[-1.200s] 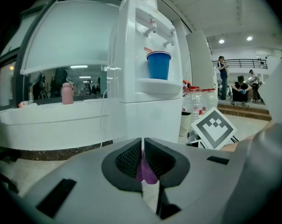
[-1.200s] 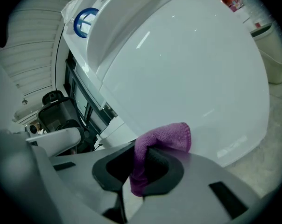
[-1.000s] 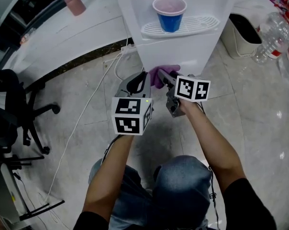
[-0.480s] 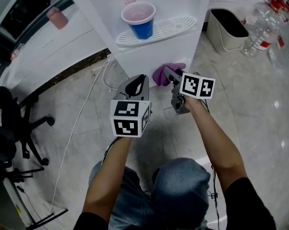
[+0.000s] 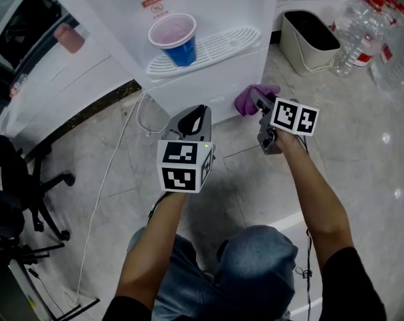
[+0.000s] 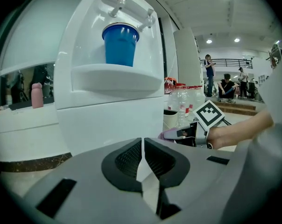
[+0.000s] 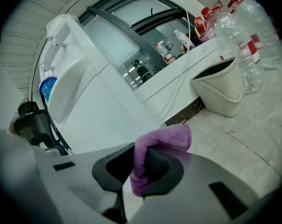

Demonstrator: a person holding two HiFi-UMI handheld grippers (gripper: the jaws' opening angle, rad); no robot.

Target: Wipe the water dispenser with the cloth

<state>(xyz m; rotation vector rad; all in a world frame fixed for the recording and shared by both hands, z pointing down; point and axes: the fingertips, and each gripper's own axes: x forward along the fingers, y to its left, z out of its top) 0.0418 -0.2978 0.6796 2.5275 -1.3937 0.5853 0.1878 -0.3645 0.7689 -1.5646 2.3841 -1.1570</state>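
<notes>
The white water dispenser (image 5: 209,79) stands in front of me, with a blue cup (image 5: 174,39) on its drip tray (image 5: 222,44). My right gripper (image 5: 259,102) is shut on a purple cloth (image 5: 252,99), held at the lower front panel near its right corner. In the right gripper view the cloth (image 7: 162,141) folds over one jaw, next to the dispenser (image 7: 99,115). My left gripper (image 5: 192,122) hangs shut and empty a little before the panel, left of the cloth. The left gripper view shows the dispenser (image 6: 108,120), the cup (image 6: 119,45) and the cloth (image 6: 171,134).
A white bin (image 5: 309,39) and several plastic bottles (image 5: 362,35) stand on the floor to the right. A white cable (image 5: 115,159) trails across the floor at the left. A black office chair (image 5: 15,179) is at far left. A pink bottle (image 5: 69,37) sits on the counter.
My right gripper has carried the cloth rightward along the dispenser's lower front, toward its right corner. The left gripper has hardly moved.
</notes>
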